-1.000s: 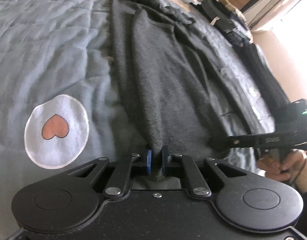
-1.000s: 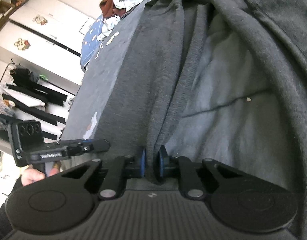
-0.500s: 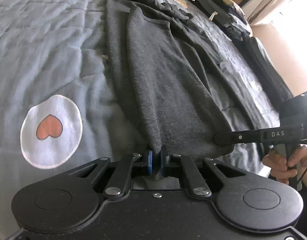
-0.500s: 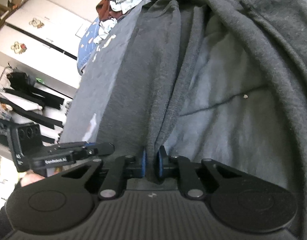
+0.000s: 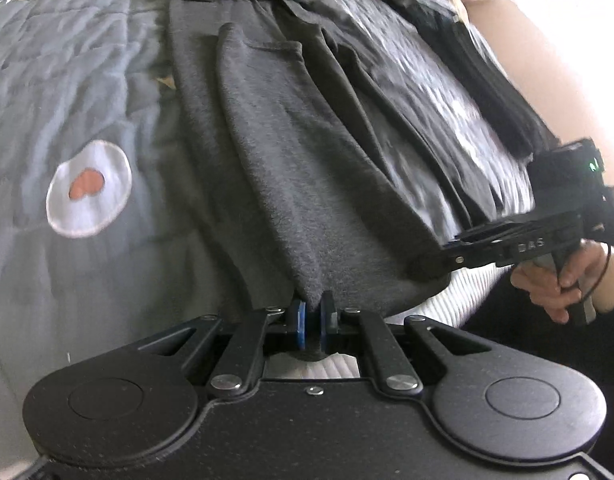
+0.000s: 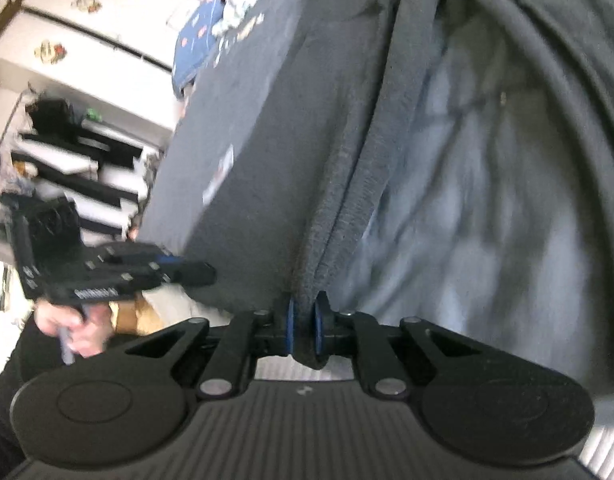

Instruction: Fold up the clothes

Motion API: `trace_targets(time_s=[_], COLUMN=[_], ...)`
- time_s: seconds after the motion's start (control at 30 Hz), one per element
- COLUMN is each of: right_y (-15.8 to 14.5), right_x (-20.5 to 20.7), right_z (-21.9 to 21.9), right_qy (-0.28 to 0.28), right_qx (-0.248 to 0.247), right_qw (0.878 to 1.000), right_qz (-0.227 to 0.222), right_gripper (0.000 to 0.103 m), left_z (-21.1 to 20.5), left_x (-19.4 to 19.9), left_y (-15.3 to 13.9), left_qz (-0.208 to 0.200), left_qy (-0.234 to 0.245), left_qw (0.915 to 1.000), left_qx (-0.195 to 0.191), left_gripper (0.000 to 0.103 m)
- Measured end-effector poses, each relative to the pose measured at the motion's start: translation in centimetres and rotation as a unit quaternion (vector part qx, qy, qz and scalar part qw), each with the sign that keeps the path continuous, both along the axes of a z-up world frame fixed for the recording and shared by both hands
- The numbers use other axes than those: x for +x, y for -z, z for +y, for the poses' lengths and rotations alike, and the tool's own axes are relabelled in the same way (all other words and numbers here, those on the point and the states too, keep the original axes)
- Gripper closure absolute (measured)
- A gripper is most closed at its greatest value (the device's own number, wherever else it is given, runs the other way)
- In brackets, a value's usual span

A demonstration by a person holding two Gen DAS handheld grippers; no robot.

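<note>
One dark grey garment is lying lengthwise on a grey quilt, its near hem pinched at two points. The left gripper and the right gripper are each clamping a fold of that hem between blue pads. Only the left wrist view is showing the quilt's single heart patch; only the right wrist view is showing a white cabinet. Both grippers are pointing steeply downward, each held in one hand.
</note>
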State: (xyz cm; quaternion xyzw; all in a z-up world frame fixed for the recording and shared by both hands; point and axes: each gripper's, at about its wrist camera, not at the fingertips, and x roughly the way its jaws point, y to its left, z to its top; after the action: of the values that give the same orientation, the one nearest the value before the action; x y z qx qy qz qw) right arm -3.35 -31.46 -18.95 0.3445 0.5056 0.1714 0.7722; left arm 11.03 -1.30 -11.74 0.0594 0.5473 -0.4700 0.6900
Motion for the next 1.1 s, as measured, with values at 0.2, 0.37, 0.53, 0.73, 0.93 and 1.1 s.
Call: trace_targets(time_s=[0.2, 0.37, 0.53, 0.73, 0.93, 1.1], right_y=[0.5, -3.4, -6.3, -7.7, -8.4, -8.1], right_x=[-0.3, -1.6, -0.4, 3.2, 8.1, 10.5], right_z=[0.6, -2.1, -5.0, -7.9, -10.9, -13.0], right_qy=[0.008, 0.045, 0.102, 0.132, 0.119, 0.124], right_qx=[-0.038, -0.065, -0.094, -0.140, -0.148, -0.127], right_qw=[0.999, 0.995, 0.984, 0.969, 0.962, 0.957], right_qz=[0.009, -0.060, -0.114, -0.153, -0.194, -0.231], right_gripper=[0.087, 0.063, 0.054, 0.052, 0.052, 0.052], left_z=[0.4, 1.9, 0.1, -3.9, -8.1, -12.4], left_x=[-1.2, -1.4, -1.7, 0.1, 5.0, 9.8], left_y=[-0.6, -4.0, -5.8, -5.7, -6.8, -7.9], left_qz=[-0.058, -0.115, -0.167, -0.225, -0.244, -0.282], left_qy=[-0.037, -0.055, -0.070, -0.103, -0.109, -0.110], left_qw=[0.9963, 0.9916, 0.9835, 0.9688, 0.9636, 0.9532], left_qx=[0.051, 0.021, -0.003, -0.005, -0.018, -0.009], left_gripper=[0.075, 0.055, 0.053, 0.053, 0.053, 0.053])
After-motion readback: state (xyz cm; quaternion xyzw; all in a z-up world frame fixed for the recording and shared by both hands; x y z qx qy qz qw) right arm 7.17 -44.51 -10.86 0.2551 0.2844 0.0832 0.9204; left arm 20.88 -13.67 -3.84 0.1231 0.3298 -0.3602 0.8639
